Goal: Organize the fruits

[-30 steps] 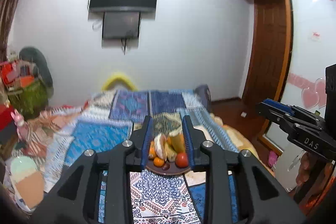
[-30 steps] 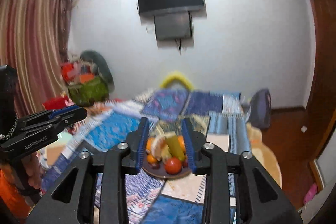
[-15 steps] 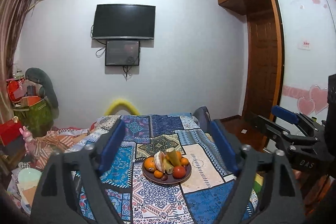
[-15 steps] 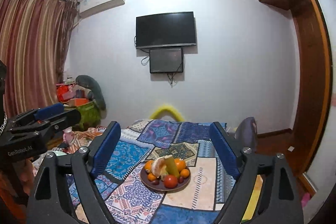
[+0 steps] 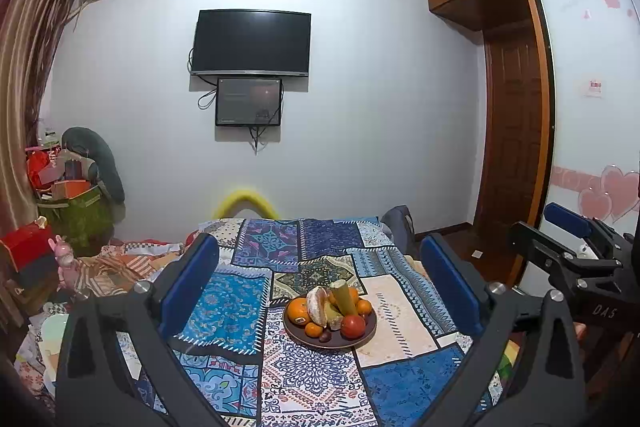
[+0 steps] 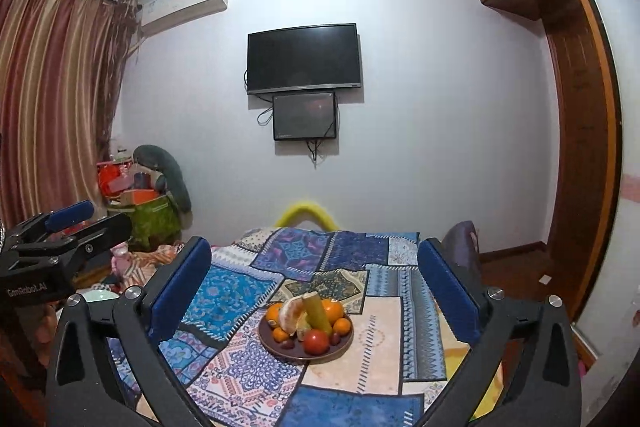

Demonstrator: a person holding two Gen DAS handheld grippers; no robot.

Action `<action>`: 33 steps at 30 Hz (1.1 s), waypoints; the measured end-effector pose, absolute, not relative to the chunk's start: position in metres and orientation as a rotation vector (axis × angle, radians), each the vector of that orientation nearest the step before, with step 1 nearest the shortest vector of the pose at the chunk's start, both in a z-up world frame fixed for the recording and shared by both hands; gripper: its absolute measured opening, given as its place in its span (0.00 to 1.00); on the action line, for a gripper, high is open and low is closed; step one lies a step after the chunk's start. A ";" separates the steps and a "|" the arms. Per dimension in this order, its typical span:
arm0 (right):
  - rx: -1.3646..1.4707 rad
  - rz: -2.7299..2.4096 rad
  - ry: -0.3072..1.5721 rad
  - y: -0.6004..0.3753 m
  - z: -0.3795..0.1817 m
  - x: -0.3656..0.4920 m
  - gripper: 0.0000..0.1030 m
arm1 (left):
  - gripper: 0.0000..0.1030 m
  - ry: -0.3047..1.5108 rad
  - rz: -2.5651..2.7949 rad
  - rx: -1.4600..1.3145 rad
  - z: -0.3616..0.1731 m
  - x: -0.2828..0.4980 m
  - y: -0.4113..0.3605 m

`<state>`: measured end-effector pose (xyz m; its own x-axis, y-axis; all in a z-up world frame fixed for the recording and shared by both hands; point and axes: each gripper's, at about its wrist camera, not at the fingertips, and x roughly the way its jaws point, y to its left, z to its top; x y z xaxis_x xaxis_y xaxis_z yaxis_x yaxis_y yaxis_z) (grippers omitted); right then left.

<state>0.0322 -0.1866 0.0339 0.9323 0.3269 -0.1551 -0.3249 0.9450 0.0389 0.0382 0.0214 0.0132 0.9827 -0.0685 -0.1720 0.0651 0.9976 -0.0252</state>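
Fruit (image 5: 329, 311) sits heaped on a dark plate (image 5: 366, 335) on the patchwork bedspread (image 5: 224, 301), straight ahead of both grippers; left gripper (image 5: 318, 289) and right gripper (image 6: 314, 285) gape wide, empty, about equally near.

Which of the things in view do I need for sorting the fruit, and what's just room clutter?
Job:
plate
oranges
red fruit
green stalk
peeled segment

Clutter:
patchwork cover
TV
pink toy
green box
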 end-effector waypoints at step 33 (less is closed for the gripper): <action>0.029 0.337 0.170 -0.191 0.033 0.032 1.00 | 1.00 0.169 -0.066 0.002 0.010 0.036 0.017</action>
<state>0.0322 -0.1912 0.0329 0.9297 0.3312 -0.1612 -0.3263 0.9436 0.0567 0.0364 0.0170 0.0097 0.9835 -0.0657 -0.1686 0.0661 0.9978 -0.0032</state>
